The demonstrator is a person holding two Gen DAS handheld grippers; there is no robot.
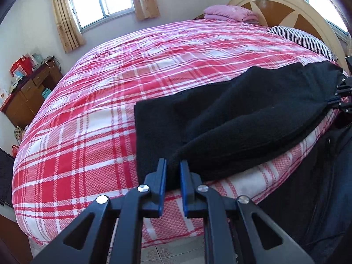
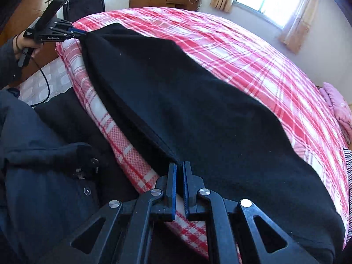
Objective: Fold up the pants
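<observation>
Black fleece pants (image 2: 198, 118) | lying along the near edge of the bed (image 1: 88, 121) | soft, floppy, probably light | left gripper (image 1: 172, 167) and right gripper (image 2: 180, 171): jaws pinched tight on opposite ends | best held at corners

A home bedroom is showing here. A plaid-covered bed (image 1: 88, 121) is filling it, a curtained window (image 1: 101, 0) lighting the far wall. A cluttered wooden dresser (image 1: 28, 94) is standing at the left.

Left gripper (image 1: 172, 165) and right gripper (image 2: 180, 167) apparently clamped, angled downward.
</observation>
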